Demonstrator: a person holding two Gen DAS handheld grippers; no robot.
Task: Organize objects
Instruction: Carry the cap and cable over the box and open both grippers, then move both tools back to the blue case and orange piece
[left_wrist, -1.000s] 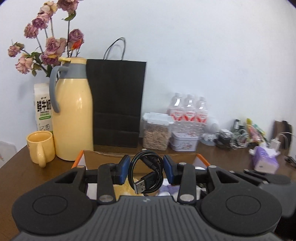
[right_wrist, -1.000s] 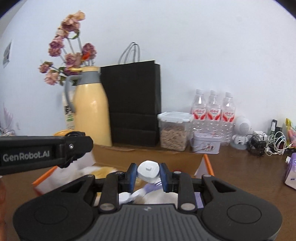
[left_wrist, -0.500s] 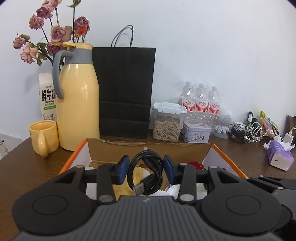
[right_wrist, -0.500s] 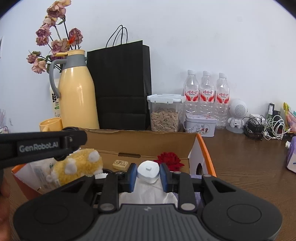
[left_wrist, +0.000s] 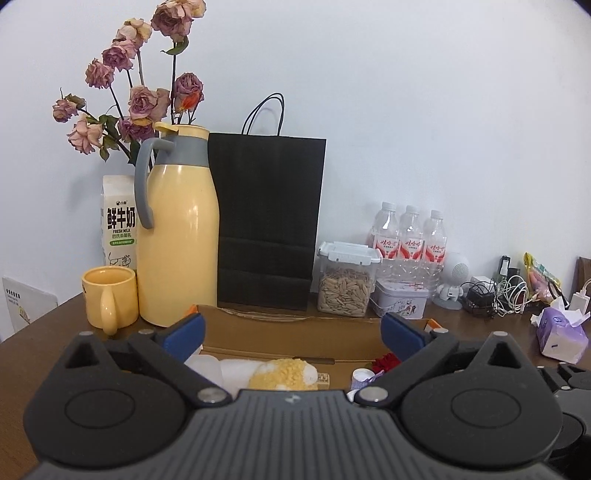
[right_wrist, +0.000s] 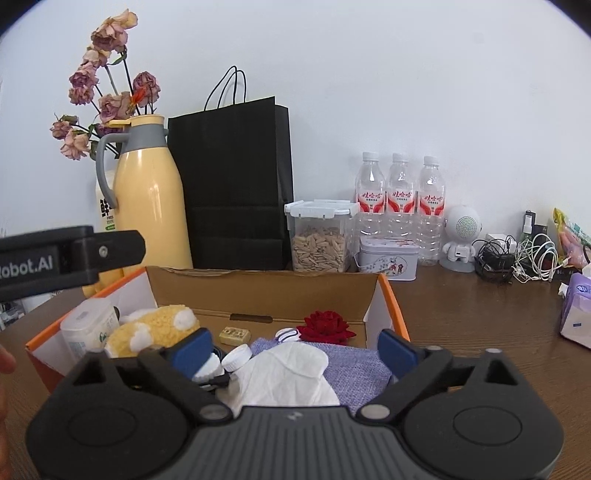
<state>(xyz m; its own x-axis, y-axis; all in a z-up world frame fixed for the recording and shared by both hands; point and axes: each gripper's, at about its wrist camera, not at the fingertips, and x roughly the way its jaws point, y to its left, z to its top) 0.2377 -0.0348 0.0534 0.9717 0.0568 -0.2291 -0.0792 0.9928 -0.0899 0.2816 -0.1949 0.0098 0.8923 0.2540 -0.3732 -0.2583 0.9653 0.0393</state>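
Here, both the left gripper (left_wrist: 291, 334) and right gripper (right_wrist: 295, 347) hang with jaws spread wide and empty above the cardboard box (right_wrist: 266, 291), where, just below the right claw, the soft, light white cloth (right_wrist: 288, 373) probably wants pinching at a bunched fold.

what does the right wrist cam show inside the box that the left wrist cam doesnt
Right wrist only: a white crumpled tissue on a lavender woven cloth, a small tan printed block, a white plastic jar. Left wrist only: a yellow ceramic mug outside the box. Both: the orange-edged cardboard box, yellow plush toy, red fabric rose.
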